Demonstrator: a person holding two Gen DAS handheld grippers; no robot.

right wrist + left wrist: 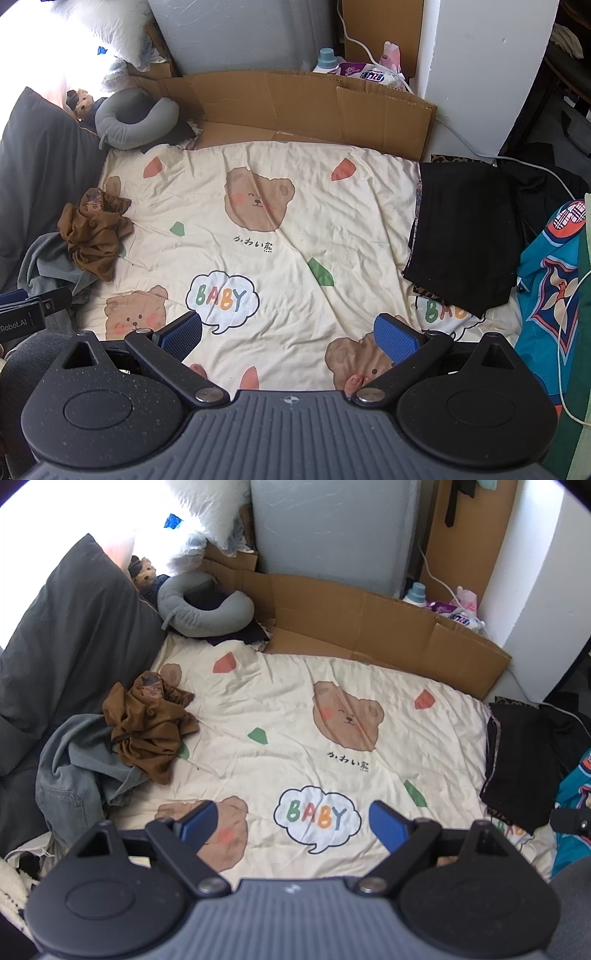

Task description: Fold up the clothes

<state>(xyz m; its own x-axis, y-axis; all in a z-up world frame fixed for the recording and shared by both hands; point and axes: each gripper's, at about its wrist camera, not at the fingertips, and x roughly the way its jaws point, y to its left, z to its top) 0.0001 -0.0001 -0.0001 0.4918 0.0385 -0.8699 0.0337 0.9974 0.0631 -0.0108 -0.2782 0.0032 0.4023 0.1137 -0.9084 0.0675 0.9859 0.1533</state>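
Left tongs (291,821) gape wide and empty above the bear quilt (295,709); a brown garment (147,723) lies crumpled far left on grey jeans (70,775), cardboard (369,627) beyond. Right tongs (288,332) also gape wide, empty; folded black clothes (465,229) lie right, the brown garment (96,229) far left, both well apart from them.

A crumpled brown garment (147,723) lies bunched at the left edge of the bear-print blanket (295,709), resting partly on rumpled grey-blue jeans (74,775); a flat folded black garment (465,236) covers the blanket's right edge
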